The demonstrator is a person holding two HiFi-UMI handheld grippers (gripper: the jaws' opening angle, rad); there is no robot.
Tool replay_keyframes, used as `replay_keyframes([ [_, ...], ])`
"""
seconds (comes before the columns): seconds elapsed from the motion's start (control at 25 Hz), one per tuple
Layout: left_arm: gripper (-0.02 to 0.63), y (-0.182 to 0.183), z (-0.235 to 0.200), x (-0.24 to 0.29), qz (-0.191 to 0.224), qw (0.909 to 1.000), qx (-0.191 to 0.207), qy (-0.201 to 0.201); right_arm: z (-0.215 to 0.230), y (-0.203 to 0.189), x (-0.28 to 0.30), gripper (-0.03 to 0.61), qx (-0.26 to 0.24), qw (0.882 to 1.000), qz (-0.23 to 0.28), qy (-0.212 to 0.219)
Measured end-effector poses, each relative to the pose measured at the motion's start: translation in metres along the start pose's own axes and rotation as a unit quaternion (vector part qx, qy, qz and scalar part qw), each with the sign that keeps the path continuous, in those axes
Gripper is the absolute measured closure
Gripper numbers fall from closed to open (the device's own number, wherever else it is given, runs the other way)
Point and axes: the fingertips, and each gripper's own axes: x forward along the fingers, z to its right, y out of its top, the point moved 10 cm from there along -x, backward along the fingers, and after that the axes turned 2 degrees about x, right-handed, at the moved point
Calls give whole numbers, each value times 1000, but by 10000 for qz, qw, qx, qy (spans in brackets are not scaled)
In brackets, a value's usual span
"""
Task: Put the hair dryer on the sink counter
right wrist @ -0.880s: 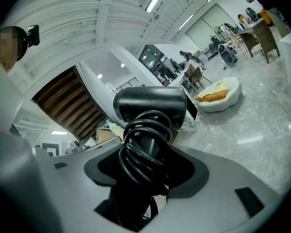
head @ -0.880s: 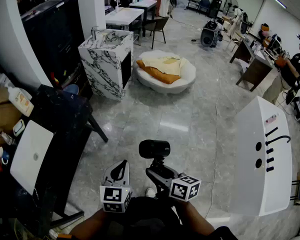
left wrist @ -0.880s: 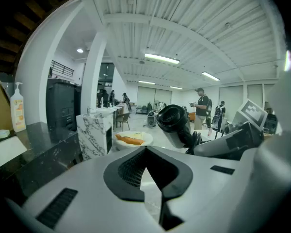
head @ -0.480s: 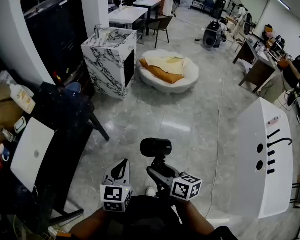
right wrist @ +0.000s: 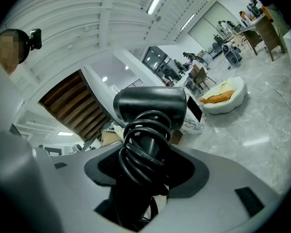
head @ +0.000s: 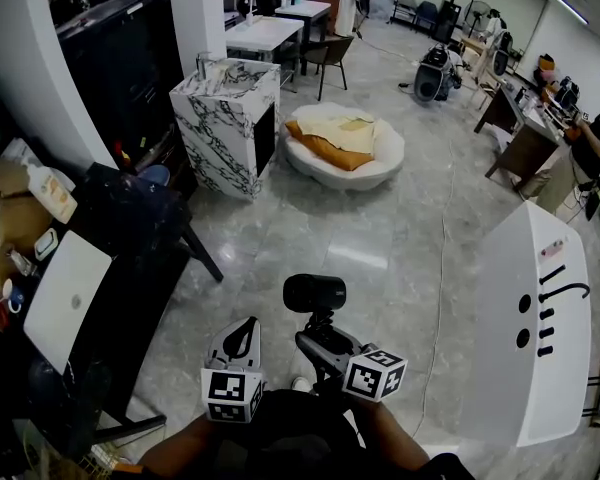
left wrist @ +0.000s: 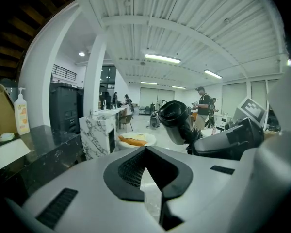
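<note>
My right gripper (head: 318, 336) has its jaws clamped on the handle of the black hair dryer (right wrist: 150, 108). Its coiled cord hides the handle and the pads in the right gripper view. The dryer hangs above the grey tiled floor (head: 380, 228), well apart from the white, black-veined marble sink bench (head: 225, 118), whose basin I cannot make out from here. My left gripper (left wrist: 153, 186) has its jaws clenched on nothing. The round white floor bed (head: 385, 158) holds orange and cream pillows (head: 335, 138)
</note>
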Motion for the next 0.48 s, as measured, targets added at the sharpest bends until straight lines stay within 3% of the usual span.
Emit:
replay_keyframes([
  [0.48, 604, 10, 45, 0, 170, 9994, -20, 284, 13, 18, -30, 310, -344, 9991, -123, 225],
])
